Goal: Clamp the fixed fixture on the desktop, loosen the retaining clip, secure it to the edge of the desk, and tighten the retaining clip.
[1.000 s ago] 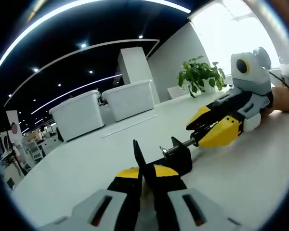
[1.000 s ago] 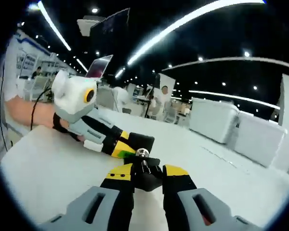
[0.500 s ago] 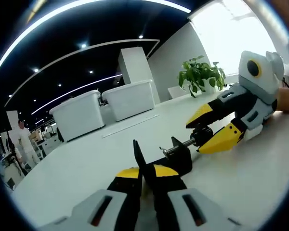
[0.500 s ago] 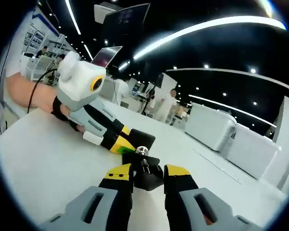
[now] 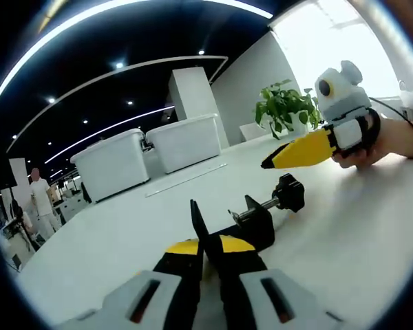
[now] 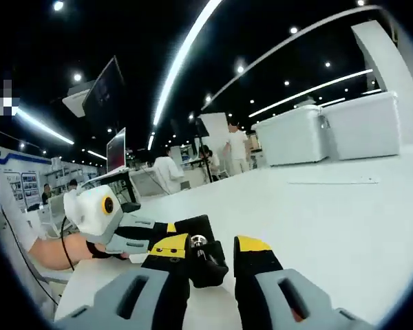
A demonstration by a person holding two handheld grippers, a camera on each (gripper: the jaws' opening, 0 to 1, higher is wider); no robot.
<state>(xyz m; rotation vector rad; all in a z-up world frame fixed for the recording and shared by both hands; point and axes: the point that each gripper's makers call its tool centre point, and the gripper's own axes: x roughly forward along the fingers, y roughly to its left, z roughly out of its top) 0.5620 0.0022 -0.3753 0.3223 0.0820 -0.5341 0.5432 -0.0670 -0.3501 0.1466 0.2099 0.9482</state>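
Note:
A black clamp fixture (image 5: 251, 223) lies on the white desktop (image 5: 351, 234), its screw and round knob (image 5: 290, 192) pointing right. My left gripper (image 5: 205, 245) is shut on the clamp's body. Up and to the right of the knob, my right gripper (image 5: 304, 148) hovers clear of it, rolled on its side. In the right gripper view its own jaws (image 6: 212, 246) stand apart with nothing gripped; beyond them are the knob (image 6: 201, 242) and the left gripper (image 6: 134, 234) on the clamp.
Two white lidded bins (image 5: 148, 152) and a potted plant (image 5: 286, 110) stand at the far side of the desk. A person's hand (image 5: 392, 141) holds the right gripper. People and a monitor (image 6: 103, 93) are in the background.
My right gripper was shut on the knob, then let go of it, drew back up and away and rolled. My left gripper and the clamp have stayed still.

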